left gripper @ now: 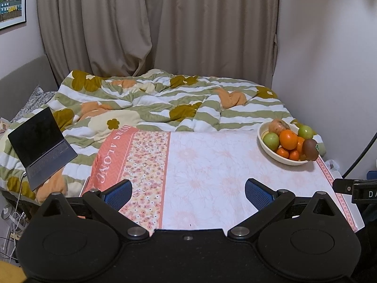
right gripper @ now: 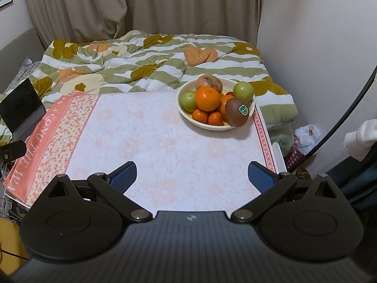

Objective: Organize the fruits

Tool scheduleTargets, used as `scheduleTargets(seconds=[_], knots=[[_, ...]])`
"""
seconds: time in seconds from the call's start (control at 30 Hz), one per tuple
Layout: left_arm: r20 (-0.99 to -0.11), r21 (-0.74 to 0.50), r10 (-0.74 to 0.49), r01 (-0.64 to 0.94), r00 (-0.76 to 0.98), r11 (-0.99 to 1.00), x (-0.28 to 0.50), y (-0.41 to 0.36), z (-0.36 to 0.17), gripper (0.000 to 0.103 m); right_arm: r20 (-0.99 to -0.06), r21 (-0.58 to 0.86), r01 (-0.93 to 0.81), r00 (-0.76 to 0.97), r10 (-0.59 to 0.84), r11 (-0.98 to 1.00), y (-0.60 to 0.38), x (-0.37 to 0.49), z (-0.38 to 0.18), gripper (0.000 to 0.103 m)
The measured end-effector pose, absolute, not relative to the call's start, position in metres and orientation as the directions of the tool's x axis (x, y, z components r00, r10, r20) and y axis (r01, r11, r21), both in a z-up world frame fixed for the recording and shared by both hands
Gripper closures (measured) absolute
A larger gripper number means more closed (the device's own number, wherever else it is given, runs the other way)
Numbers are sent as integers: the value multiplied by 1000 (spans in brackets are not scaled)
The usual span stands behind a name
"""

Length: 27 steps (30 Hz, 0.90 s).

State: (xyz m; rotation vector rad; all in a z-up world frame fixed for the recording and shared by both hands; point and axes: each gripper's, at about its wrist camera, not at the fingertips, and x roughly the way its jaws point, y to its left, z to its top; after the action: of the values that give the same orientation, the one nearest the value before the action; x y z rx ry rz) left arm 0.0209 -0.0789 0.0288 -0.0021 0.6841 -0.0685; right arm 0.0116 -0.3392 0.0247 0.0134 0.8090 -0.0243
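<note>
Both grippers, left [left gripper: 188, 194] and right [right gripper: 192, 176], have jaws spread, empty; only the right view shows the kiwi [right gripper: 238, 115] sticker in the bowl [right gripper: 207, 125].

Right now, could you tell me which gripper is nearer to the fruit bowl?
Right. The right gripper faces the fruit bowl just ahead, slightly right; the left gripper sees it far off to its right.

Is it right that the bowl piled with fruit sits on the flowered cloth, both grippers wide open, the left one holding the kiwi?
Not quite. The kiwi lies in the bowl on the cloth, as the right wrist view shows. The left gripper and right gripper are both open and hold nothing.
</note>
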Motion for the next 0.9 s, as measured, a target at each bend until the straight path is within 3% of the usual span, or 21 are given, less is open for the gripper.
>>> scheduleTargets(seconds=[0.9], knots=[[-625,-12,-55,60,779,998,24,-79,29,0,-724,4,26,690,-15,1000,-337,15,27,0]])
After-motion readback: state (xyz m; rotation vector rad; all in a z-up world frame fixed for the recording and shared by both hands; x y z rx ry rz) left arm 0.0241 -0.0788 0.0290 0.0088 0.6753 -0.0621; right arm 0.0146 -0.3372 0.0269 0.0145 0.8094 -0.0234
